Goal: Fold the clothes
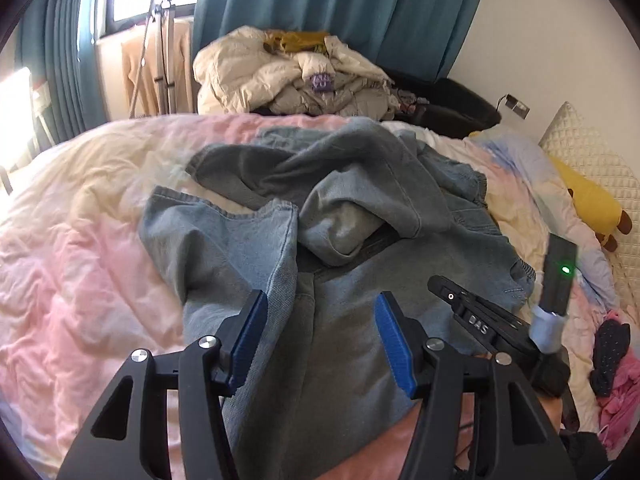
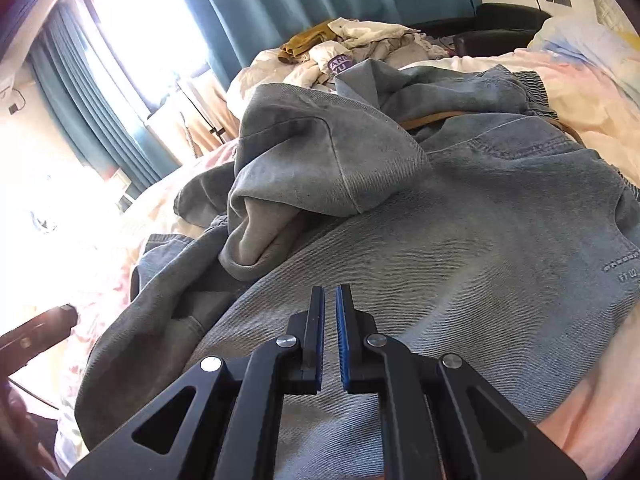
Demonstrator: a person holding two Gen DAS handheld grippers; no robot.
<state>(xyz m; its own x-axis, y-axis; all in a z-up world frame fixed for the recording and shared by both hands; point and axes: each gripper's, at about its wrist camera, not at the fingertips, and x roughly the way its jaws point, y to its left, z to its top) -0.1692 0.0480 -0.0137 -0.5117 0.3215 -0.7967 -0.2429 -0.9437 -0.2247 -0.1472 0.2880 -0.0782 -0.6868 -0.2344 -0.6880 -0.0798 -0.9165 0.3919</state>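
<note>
A faded blue denim jacket (image 1: 340,248) lies crumpled on the bed, its hood bunched in the middle and a sleeve spread to the left. My left gripper (image 1: 320,304) is open and empty, its blue pads hovering over the jacket's near hem. The right gripper's body (image 1: 492,320) shows at the right in the left wrist view. In the right wrist view the jacket (image 2: 460,240) fills the frame, with a brown strap near its collar. My right gripper (image 2: 328,296) has its jaws nearly closed with a thin gap and nothing between them, just above the denim.
The bed has a pink and cream quilt (image 1: 80,240). A pile of cream clothes (image 1: 296,76) sits beyond the bed by teal curtains (image 1: 340,4). A yellow plush toy (image 1: 592,200) and pink clothes (image 1: 620,392) lie at the right.
</note>
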